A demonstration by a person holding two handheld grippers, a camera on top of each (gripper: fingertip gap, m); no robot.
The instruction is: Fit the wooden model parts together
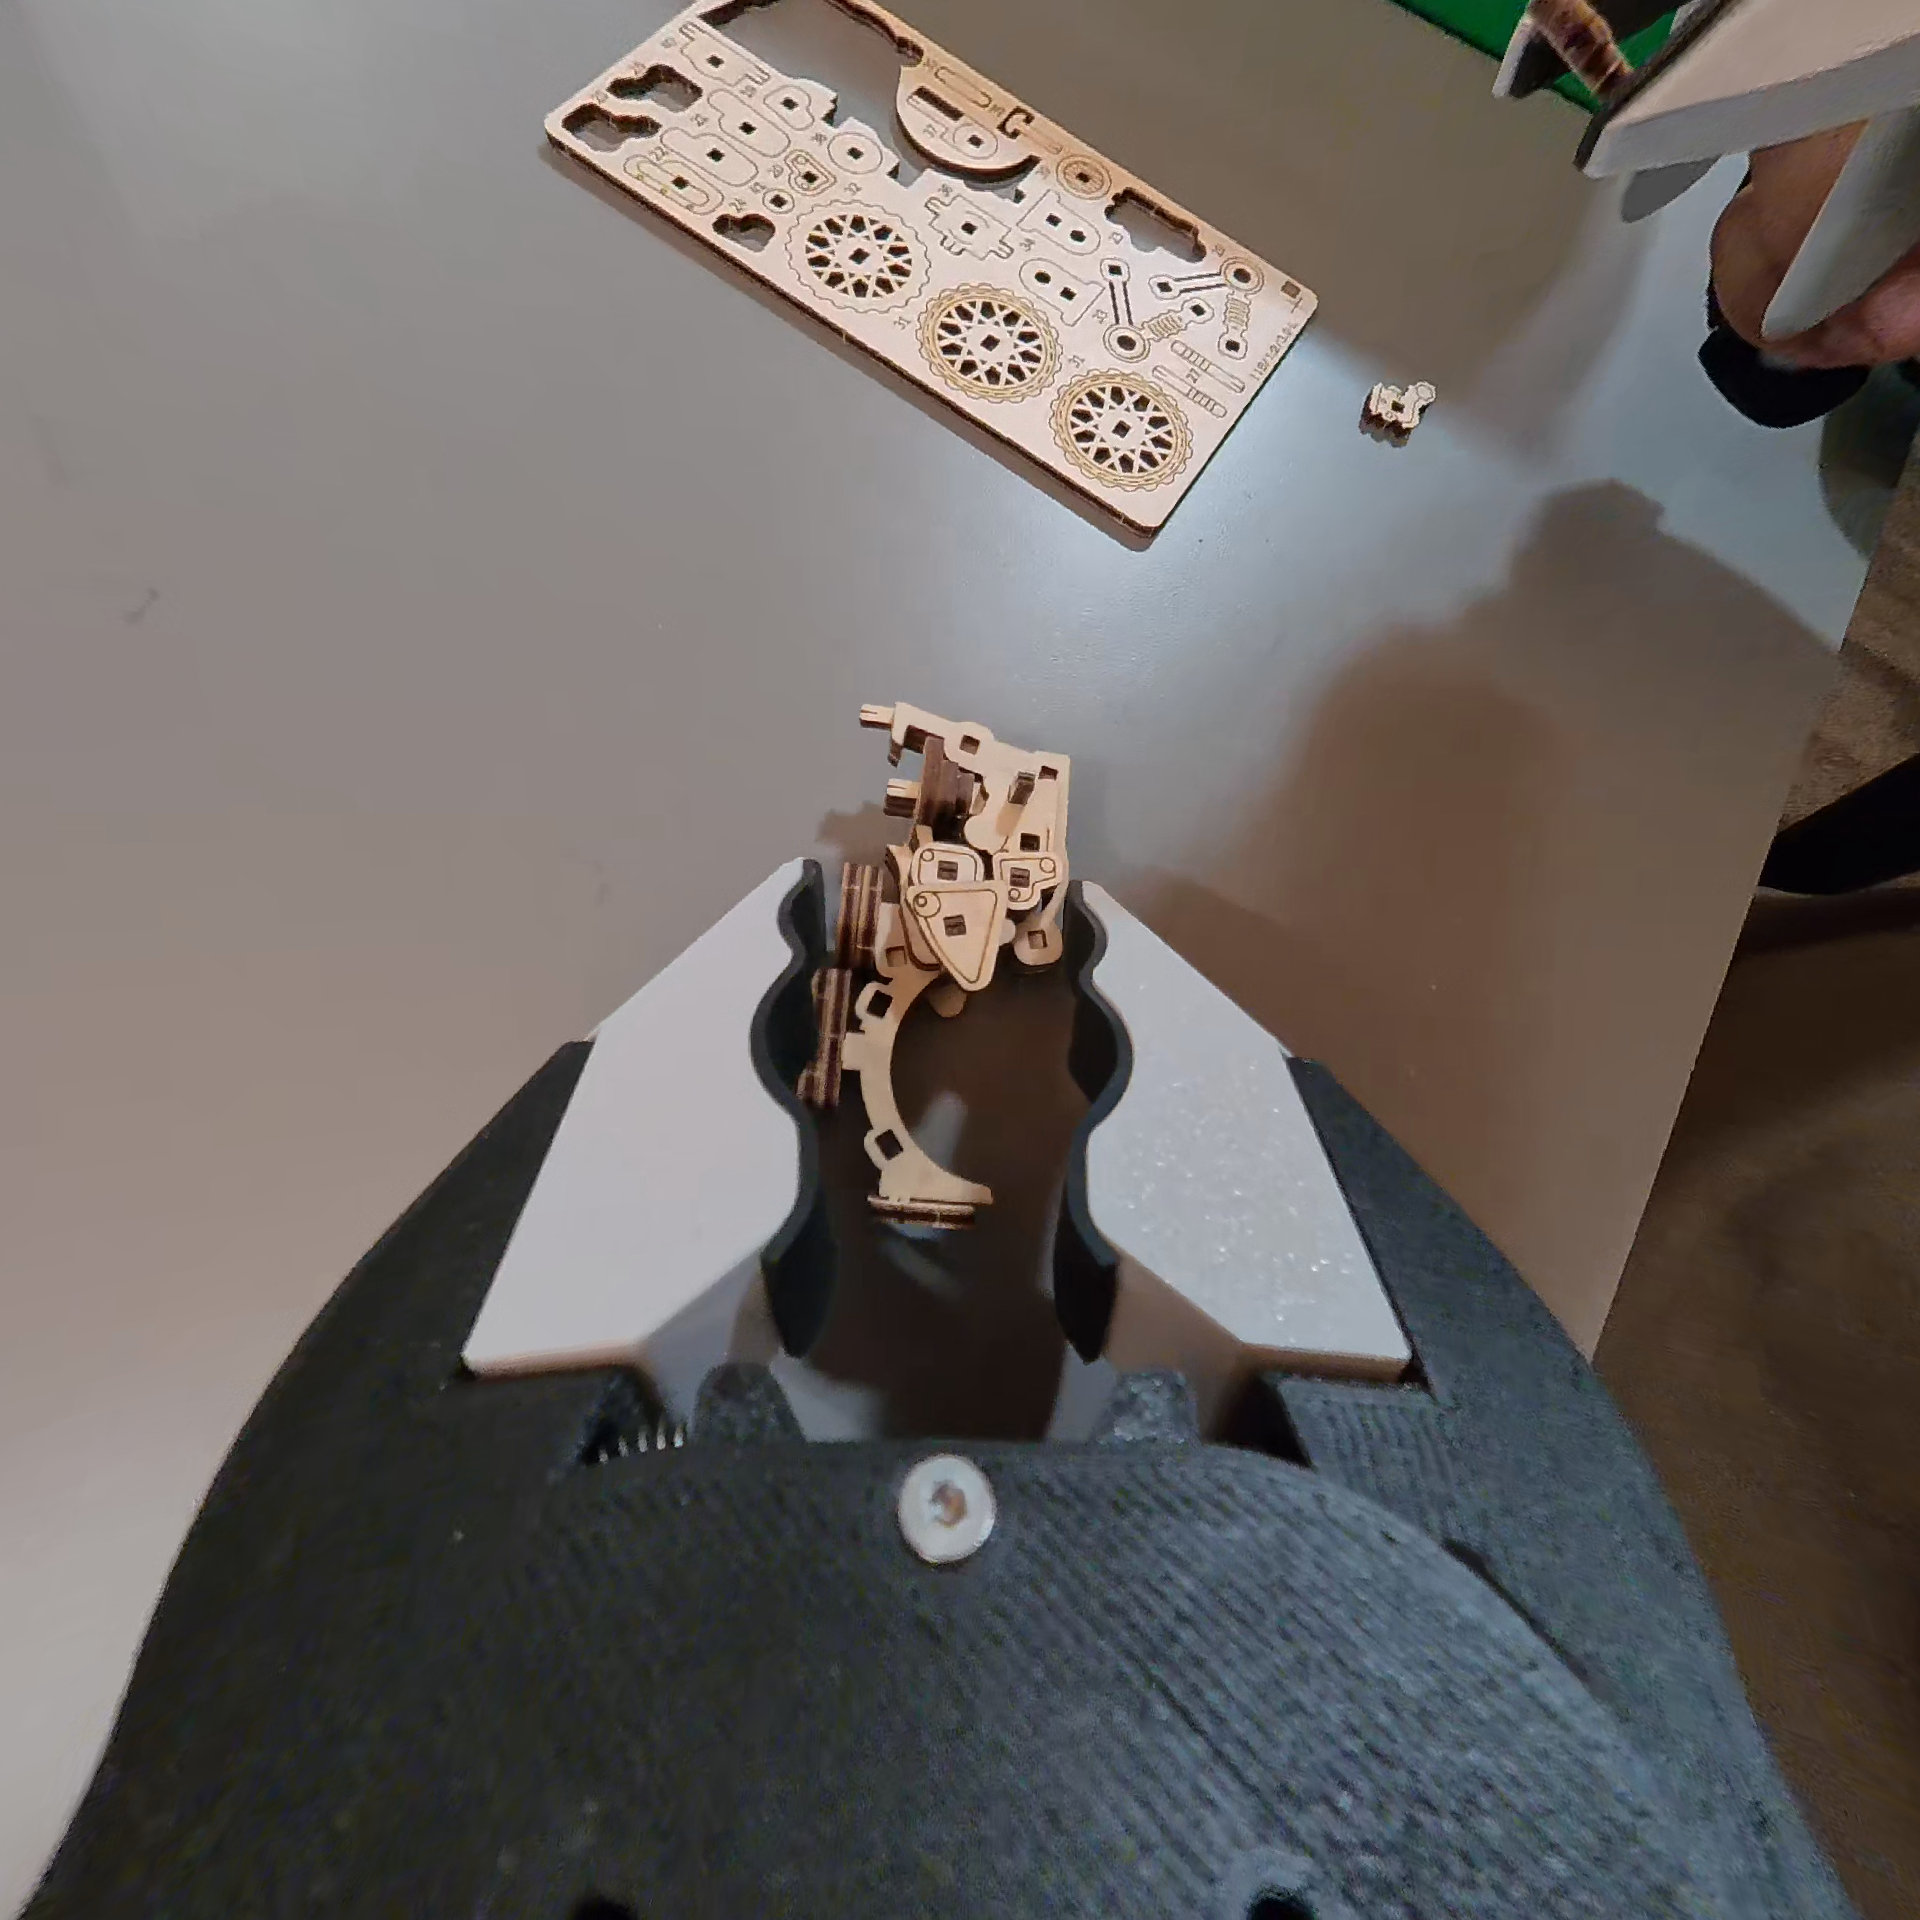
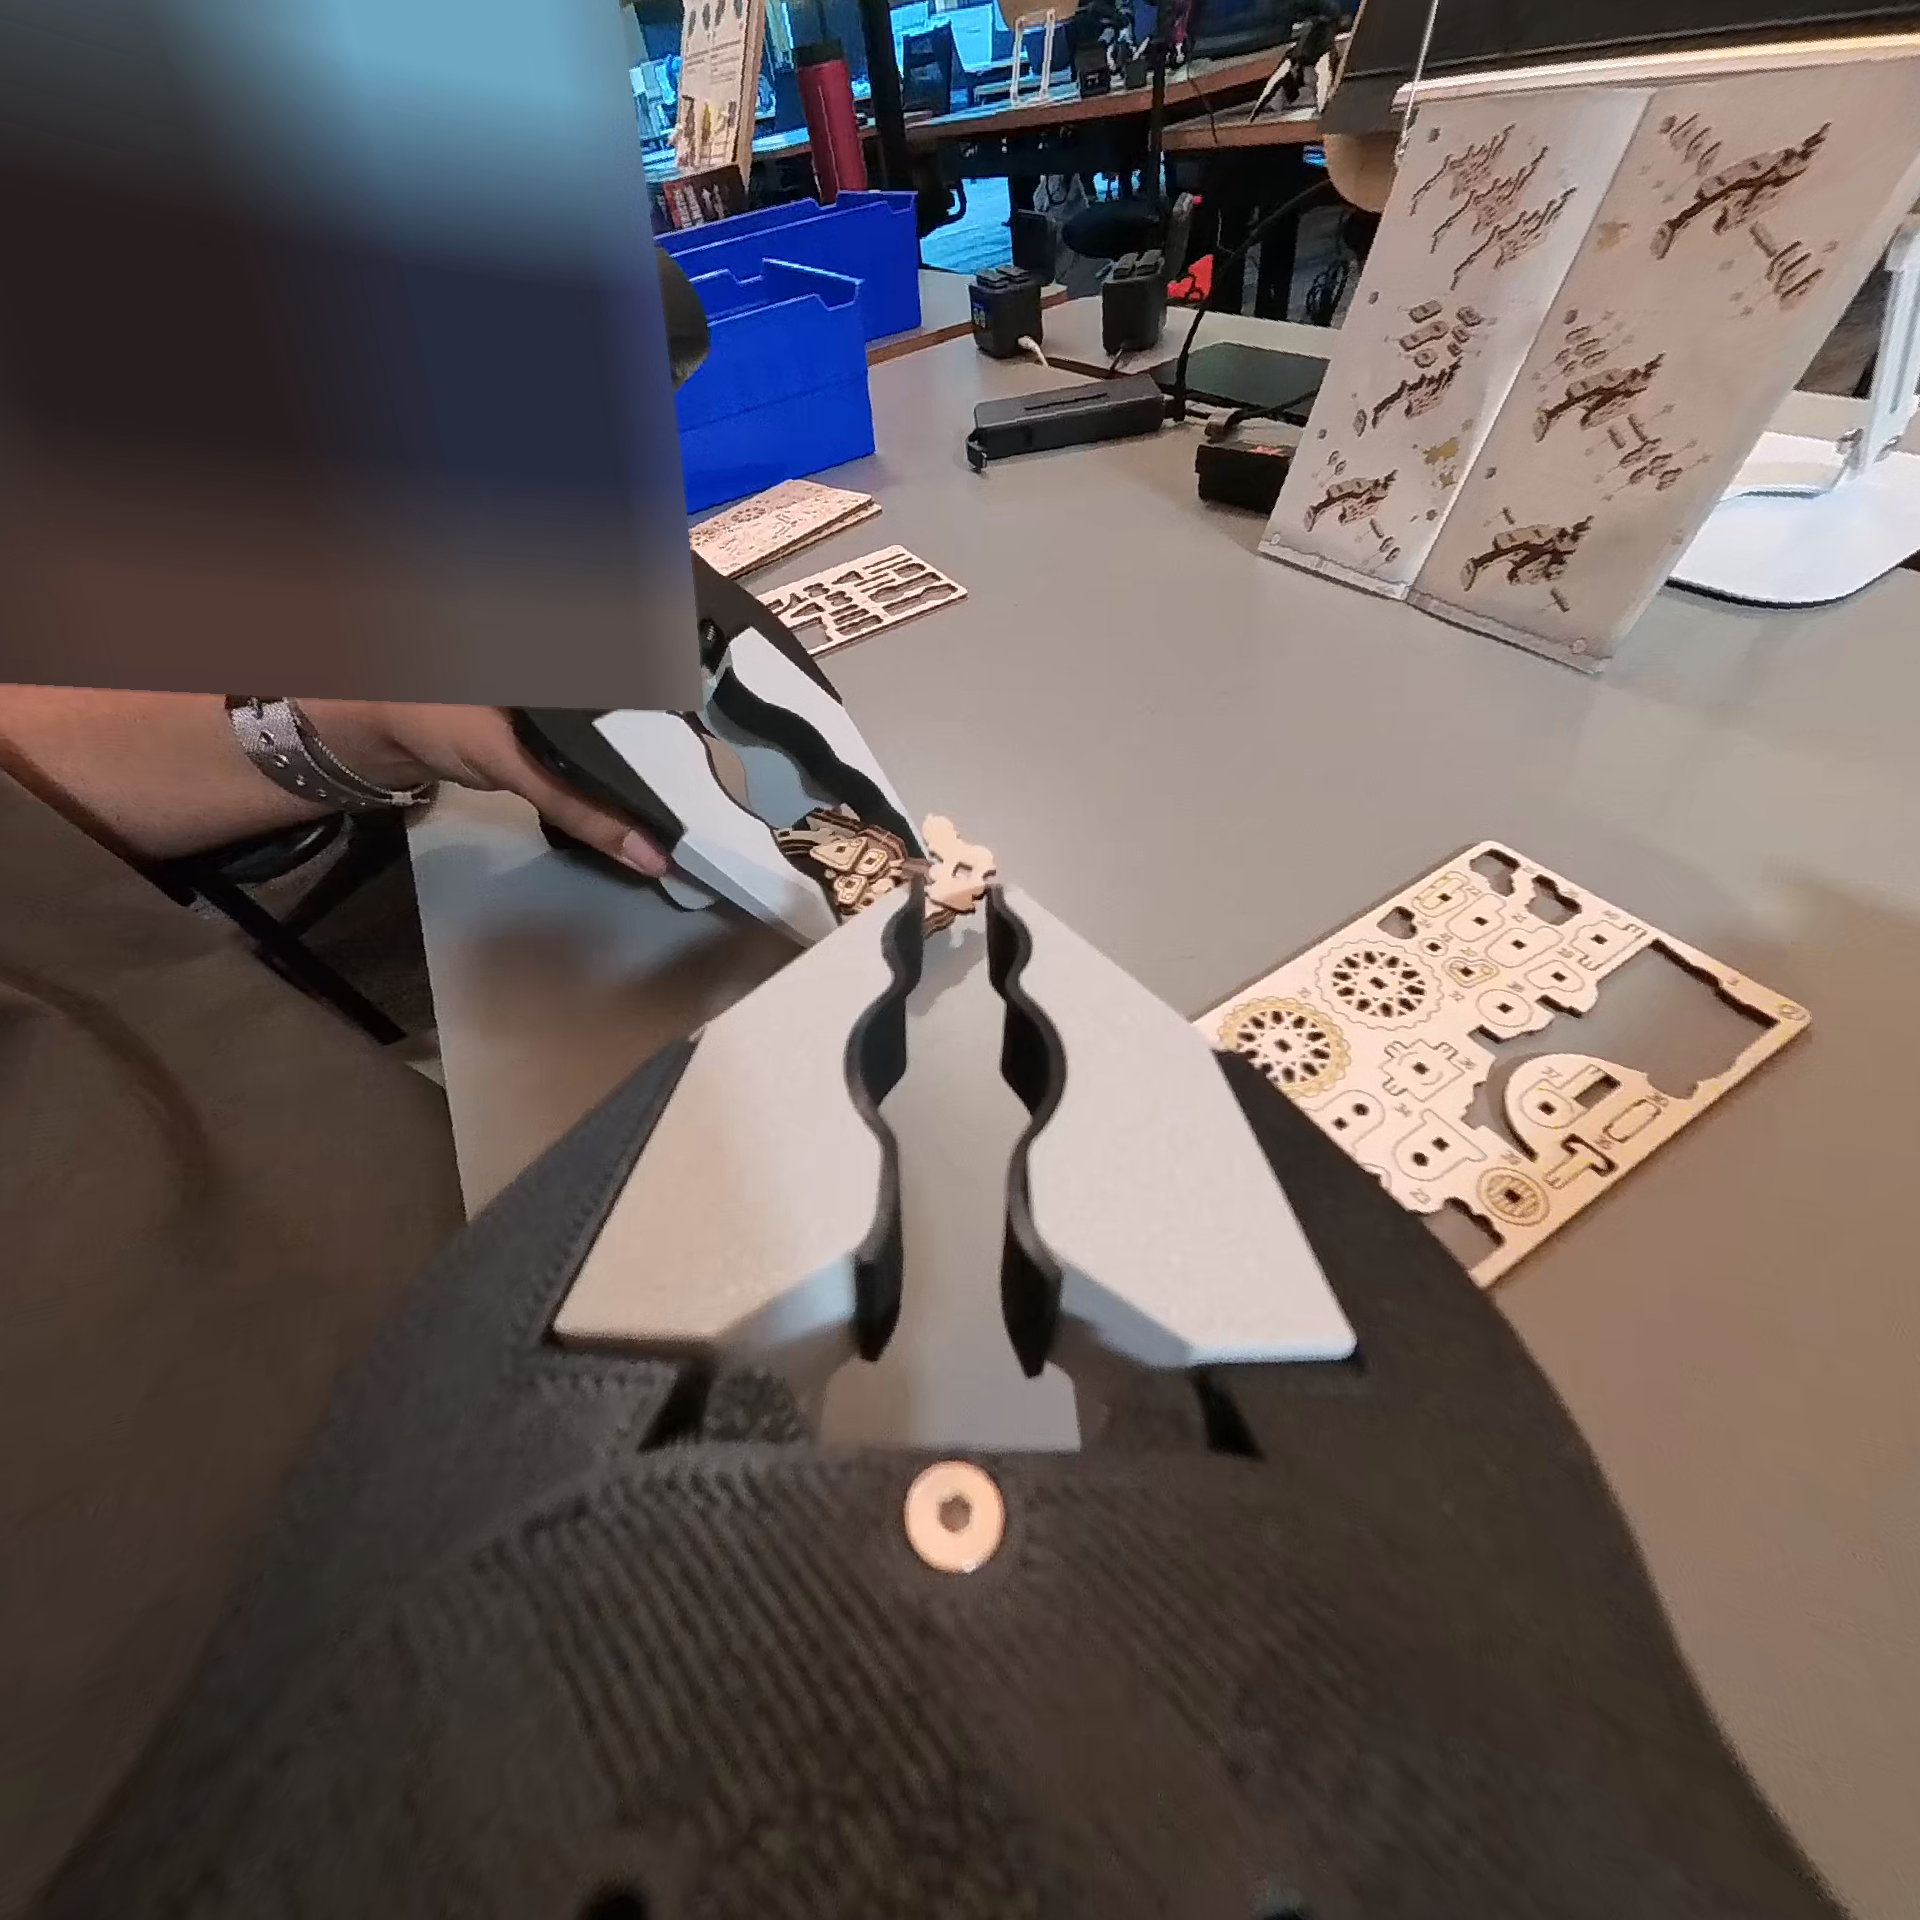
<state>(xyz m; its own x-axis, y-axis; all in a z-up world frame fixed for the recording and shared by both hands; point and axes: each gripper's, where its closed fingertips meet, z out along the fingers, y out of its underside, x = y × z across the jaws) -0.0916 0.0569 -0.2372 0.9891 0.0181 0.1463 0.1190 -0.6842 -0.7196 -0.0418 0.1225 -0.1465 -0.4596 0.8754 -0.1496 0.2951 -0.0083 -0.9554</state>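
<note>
Left gripper (image 1: 951,914) clamped on the half-built model (image 1: 961,904), which is lifted off the table (image 1: 364,520) with its slotted upper end jutting forward past the tips. Right gripper (image 2: 954,902) nearly closed, pinching a small part (image 2: 958,864) at its very tips; the part appears to touch or nearly touch the model (image 2: 857,862) held in the left gripper (image 2: 790,831), though the exact contact is too small to tell. Parts sheet (image 1: 935,260) lies flat farther out on the table, with a loose piece (image 1: 1397,405) just beside its near corner. An instruction sheet (image 2: 1538,364) stands propped behind.

Step in hand, as judged: seating the part into a slot of the model. To do it well, keep the left grip steady as an anvil, square the part's tab to the slot before pressing, and push along the slot axis only. Thin plywood tabs may snap under twist; a tip-only pinch may let the part pivot, so press gently and re-grip if it tilts
</note>
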